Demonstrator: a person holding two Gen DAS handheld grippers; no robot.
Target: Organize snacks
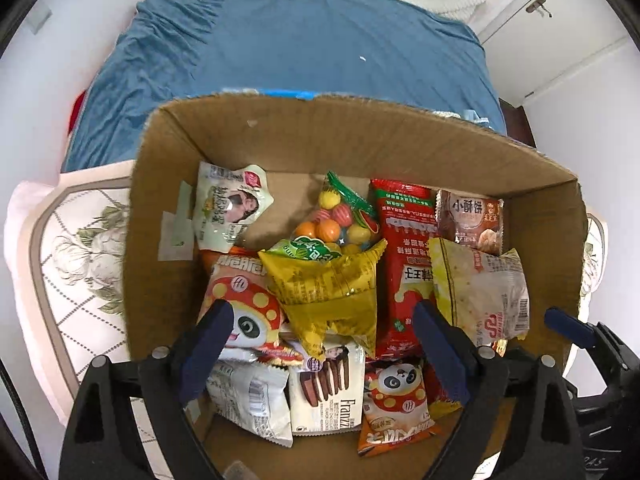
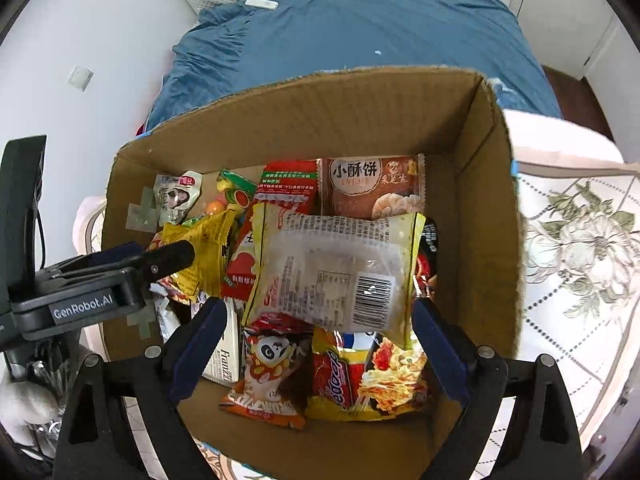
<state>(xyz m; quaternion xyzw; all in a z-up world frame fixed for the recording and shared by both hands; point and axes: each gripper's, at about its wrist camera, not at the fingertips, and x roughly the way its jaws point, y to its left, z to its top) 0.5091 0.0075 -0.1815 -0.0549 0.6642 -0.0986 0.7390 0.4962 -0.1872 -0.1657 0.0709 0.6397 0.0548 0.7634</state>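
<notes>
Right wrist: yellow noodle packet (image 2: 368, 380).

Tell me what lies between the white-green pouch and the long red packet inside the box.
In the left wrist view, a clear bag of colourful candy balls lies between the white-green pouch and the long red packet.

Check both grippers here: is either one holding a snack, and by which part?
Nothing is held. The left gripper and right gripper both hang open above the snacks in the cardboard box.

Blue bedsheet (image 1: 304, 36), white walls (image 2: 100, 20), floral quilted cushion (image 2: 580, 248), white cabinet door (image 1: 560, 32)
</notes>
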